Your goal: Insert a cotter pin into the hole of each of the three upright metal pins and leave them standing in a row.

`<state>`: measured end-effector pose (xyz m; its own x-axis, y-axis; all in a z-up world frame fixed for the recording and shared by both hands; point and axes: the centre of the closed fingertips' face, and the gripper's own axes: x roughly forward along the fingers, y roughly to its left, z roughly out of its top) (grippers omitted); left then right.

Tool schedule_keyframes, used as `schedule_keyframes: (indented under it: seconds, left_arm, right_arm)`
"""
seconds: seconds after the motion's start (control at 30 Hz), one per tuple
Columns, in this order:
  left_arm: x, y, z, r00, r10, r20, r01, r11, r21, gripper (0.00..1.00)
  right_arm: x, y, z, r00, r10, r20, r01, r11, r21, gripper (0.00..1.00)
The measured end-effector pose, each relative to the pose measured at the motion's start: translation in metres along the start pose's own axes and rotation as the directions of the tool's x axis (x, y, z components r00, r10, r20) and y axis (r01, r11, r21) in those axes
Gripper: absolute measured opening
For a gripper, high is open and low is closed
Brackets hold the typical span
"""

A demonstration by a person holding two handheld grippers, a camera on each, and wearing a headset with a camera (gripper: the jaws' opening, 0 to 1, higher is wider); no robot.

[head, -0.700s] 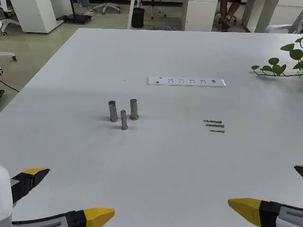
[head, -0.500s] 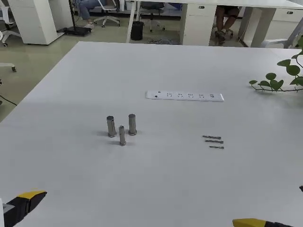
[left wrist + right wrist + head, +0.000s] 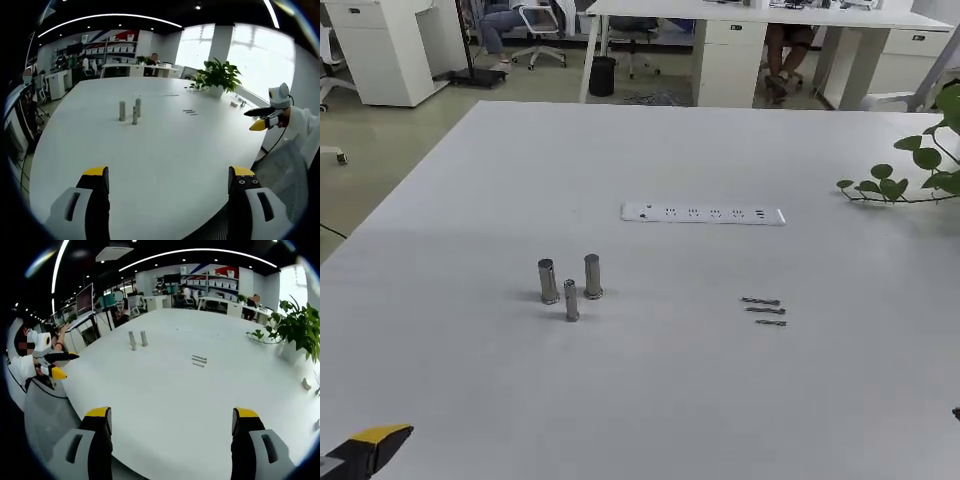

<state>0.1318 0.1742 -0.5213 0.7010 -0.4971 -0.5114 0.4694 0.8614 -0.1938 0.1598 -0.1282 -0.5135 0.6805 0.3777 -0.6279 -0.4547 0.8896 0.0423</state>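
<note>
An open-plan office with white desks, rolling chairs and a dark bin (image 3: 602, 75) is seen beyond the far edge of a broad white worktop (image 3: 650, 400). In the head view, three metal pins (image 3: 570, 288) are stood upright in a tight cluster in the left half of the worktop, one set nearer the near edge than the other two. Three cotter pins (image 3: 765, 311) are laid flat in a short stack of parallel lines, well apart from the cluster, towards the right edge. A white power strip (image 3: 703, 214) is laid nearer the far edge, and a leafy plant (image 3: 910, 170) is seen at the right edge. One yellow tip of a hand-held gripper (image 3: 375, 445) is shown at the near left corner of the view.

In the left gripper view, the left hand-held gripper (image 3: 168, 175) is held with its jaws spread wide and nothing between them, over the near edge. The metal pins (image 3: 131, 111) and cotter pins (image 3: 189, 112) are seen far ahead. The right hand-held gripper (image 3: 262, 120) is held off the worktop's edge.

In the right gripper view, the right hand-held gripper (image 3: 171, 414) is likewise parted and empty. The metal pins (image 3: 138, 339) are seen ahead, the cotter pins (image 3: 199, 360) nearer, none inserted.
</note>
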Motion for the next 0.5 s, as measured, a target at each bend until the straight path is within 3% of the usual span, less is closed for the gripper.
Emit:
schedule_keyframes:
  seconds: [0.23, 0.5]
  left_arm:
    - [0.0018, -0.0065, -0.0032, 0.9996, -0.02, -0.02, 0.02, 1.0, 0.008, 0.99]
    - [0.0015, -0.006, -0.0045, 0.9996, -0.02, -0.021, 0.02, 1.0, 0.005, 0.99]
  right_arm:
    - [0.0, 0.0028, -0.0021, 1.0, 0.008, -0.005, -0.008, 1.0, 0.008, 0.98]
    - [-0.0032, 0.0032, -0.0043, 1.0, 0.001, -0.009, -0.001, 1.0, 0.017, 0.98]
